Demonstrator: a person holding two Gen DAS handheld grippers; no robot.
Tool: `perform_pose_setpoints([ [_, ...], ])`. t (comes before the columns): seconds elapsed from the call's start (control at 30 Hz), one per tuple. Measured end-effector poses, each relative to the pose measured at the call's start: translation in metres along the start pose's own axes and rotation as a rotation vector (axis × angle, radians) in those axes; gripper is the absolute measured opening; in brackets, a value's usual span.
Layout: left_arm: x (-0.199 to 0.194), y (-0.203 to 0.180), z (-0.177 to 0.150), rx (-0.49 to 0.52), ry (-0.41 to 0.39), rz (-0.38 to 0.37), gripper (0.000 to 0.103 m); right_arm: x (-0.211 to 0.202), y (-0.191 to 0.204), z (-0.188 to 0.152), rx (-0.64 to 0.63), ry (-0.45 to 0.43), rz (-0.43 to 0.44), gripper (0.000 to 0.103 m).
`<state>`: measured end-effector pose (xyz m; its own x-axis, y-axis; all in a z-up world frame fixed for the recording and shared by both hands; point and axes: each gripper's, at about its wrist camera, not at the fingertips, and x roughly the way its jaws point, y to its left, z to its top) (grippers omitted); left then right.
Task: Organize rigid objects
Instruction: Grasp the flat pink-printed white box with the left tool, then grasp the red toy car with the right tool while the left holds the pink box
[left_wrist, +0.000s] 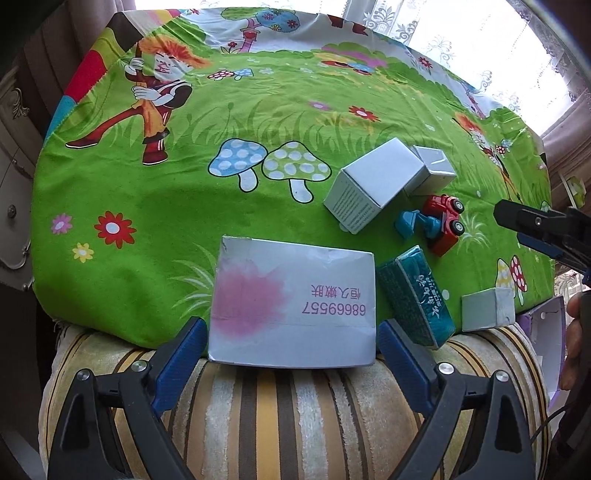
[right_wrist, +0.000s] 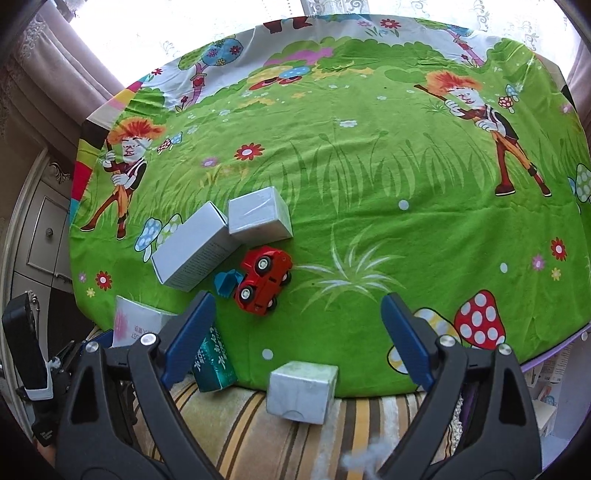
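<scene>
Clutter covered the near part of the tabletop (left_wrist: 147, 206) in the left wrist view, where a green cartoon cloth was spread. The left gripper (left_wrist: 291, 343) hung with its jaws wide apart on either side of the big white box (left_wrist: 291, 306); the blue pads flanked its near corners, though whether they touched it could not be told. That box overhung the cloth's near edge onto a striped cushion (left_wrist: 280, 413). Just right of it lay a teal packet (left_wrist: 417, 299), then a small pale box (left_wrist: 487, 308). Farther back, a long white carton (left_wrist: 373, 184) leaned against a small grey box (left_wrist: 436, 166), with a red toy car (left_wrist: 443, 225) on its side beside a teal toy piece (left_wrist: 410, 223).

In the right wrist view the right gripper (right_wrist: 295, 343) also stood with jaws apart, nothing between them, above the small pale box (right_wrist: 303, 391) at the cloth's edge. The car (right_wrist: 264, 280) lay just beyond.

Sorting looked barely begun: everything sat loosely scattered, and no tidy group or container showed. The big box was cut off by the left jaw here, and the printing on the packet was too small to read.
</scene>
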<state>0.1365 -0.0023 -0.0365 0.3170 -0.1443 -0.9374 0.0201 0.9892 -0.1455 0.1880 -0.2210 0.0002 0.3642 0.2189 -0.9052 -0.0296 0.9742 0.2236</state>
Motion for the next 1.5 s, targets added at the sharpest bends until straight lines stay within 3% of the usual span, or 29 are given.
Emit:
perform_pose_setpoints([
  [0.67, 0.003, 0.01, -0.004, -0.04, -0.024, -0.003, 0.092, 0.038, -0.007, 0.004, 0.019, 0.051, -0.042, 0.092],
  [0.93, -0.003, 0.012, -0.007, -0.057, -0.046, -0.008, 0.092, 0.032, -0.033, -0.002, 0.08, 0.036, -0.039, 0.092],
  [1.1, -0.007, 0.013, -0.009, -0.069, -0.06, -0.017, 0.092, 0.035, -0.054, -0.006, 0.117, 0.048, -0.091, 0.092],
  [1.37, -0.015, 0.016, -0.013, -0.08, -0.094, -0.063, 0.092, 0.022, -0.074, -0.016, 0.188, 0.009, -0.07, 0.092],
  [1.5, -0.017, 0.01, -0.013, -0.056, -0.107, -0.061, 0.092, 0.007, -0.065, -0.018, 0.18, -0.012, -0.024, 0.092],
])
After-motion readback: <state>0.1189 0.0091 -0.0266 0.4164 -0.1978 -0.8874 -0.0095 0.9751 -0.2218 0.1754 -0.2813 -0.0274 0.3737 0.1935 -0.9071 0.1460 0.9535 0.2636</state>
